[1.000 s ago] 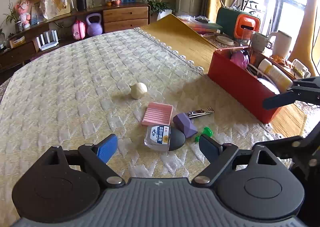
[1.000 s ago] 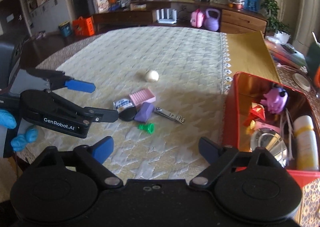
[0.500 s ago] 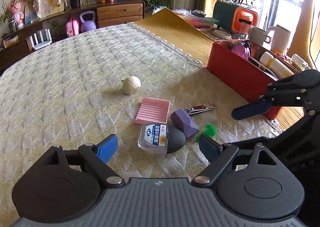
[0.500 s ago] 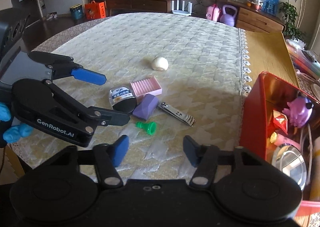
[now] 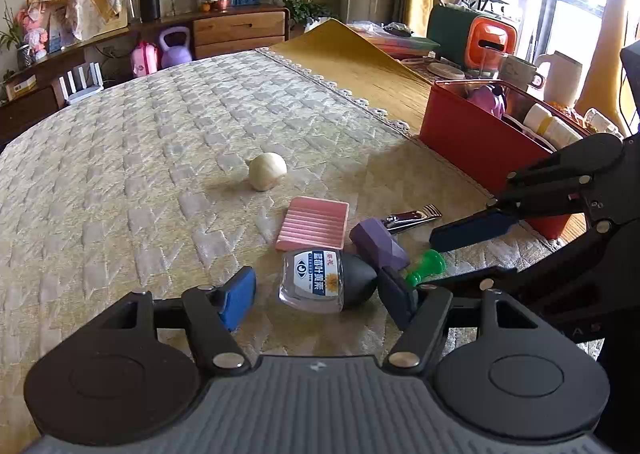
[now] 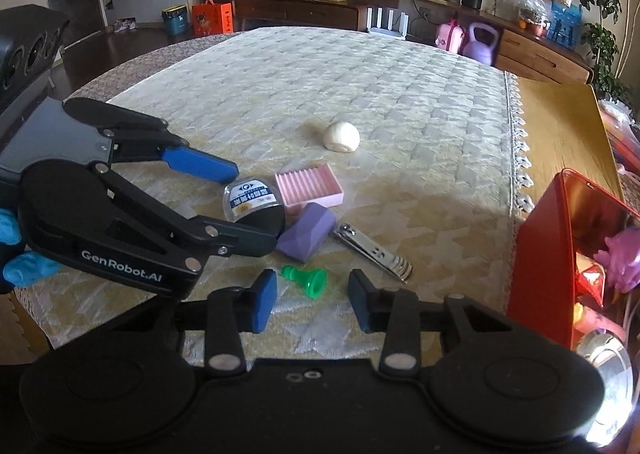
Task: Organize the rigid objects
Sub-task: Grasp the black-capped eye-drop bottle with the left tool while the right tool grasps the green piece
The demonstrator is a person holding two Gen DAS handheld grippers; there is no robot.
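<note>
Left wrist view: left tongs (image 5: 316, 294) closing around a small clear bottle with a black cap (image 5: 320, 280) on the quilted surface (image 5: 160, 174), pads not yet pressing. Right wrist view: right tongs (image 6: 312, 300) closing either side of a green peg (image 6: 306, 280), still untouched. Just beyond both: purple block (image 6: 306, 234), pink ridged tray (image 6: 310, 186), nail clipper (image 6: 372, 250). Well right of the right tongs: red box (image 6: 536, 266).

Both wrist cameras look steeply down from close above the quilted table (image 5: 160, 158), the left one facing the far right toward the red bin (image 5: 472, 142), the right one facing the far left, both sharing the pink tray (image 6: 310, 186) and green piece (image 6: 306, 280).
</note>
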